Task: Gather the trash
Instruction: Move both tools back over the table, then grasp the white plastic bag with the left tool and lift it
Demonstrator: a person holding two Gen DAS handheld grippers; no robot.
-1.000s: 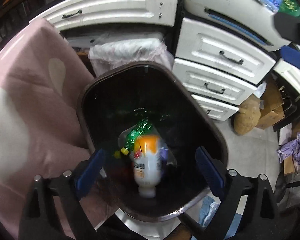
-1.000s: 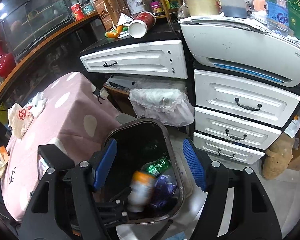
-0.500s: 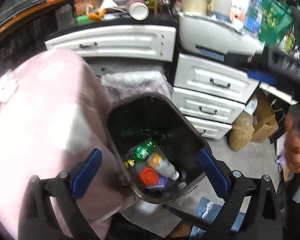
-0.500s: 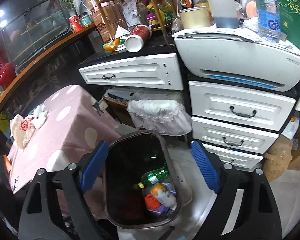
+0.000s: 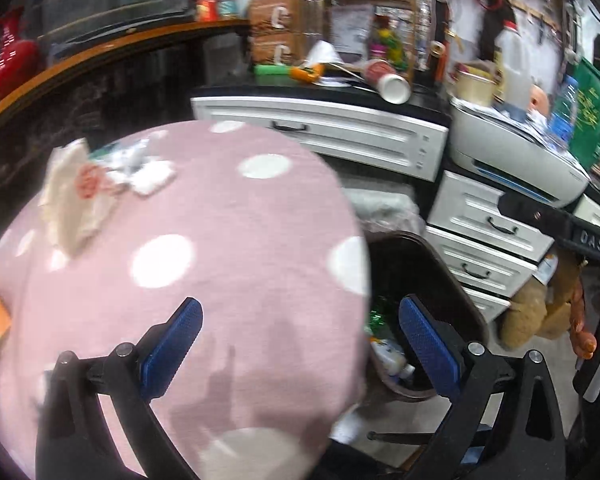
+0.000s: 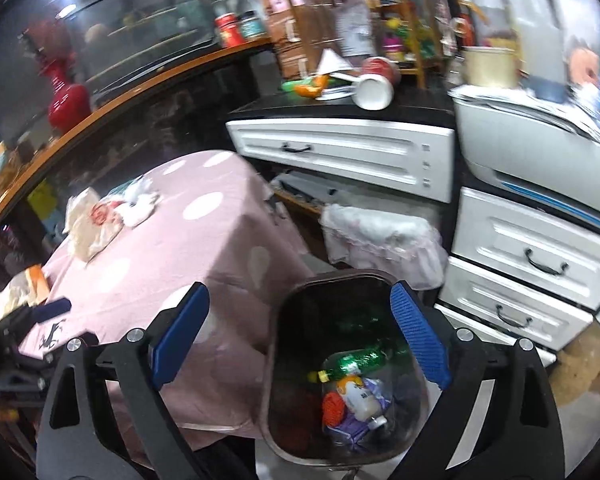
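Two claws, our left claw (image 5: 296, 346) and right claw (image 6: 298, 334), are spread wide and hold nothing; the right one has just been opening. We dropped the bottles in the bin (image 6: 288, 320), so next comes the paper trash (image 5: 80, 200) on the pink bench (image 5: 240, 240).

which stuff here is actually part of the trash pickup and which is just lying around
Part of the job:
- trash bin, already holding bottles
- crumpled wrappers on the pink dotted tablecloth
- orange packet at the table edge

Just lying about:
- tipped paper cup on the black counter
- red vase
- white drawers
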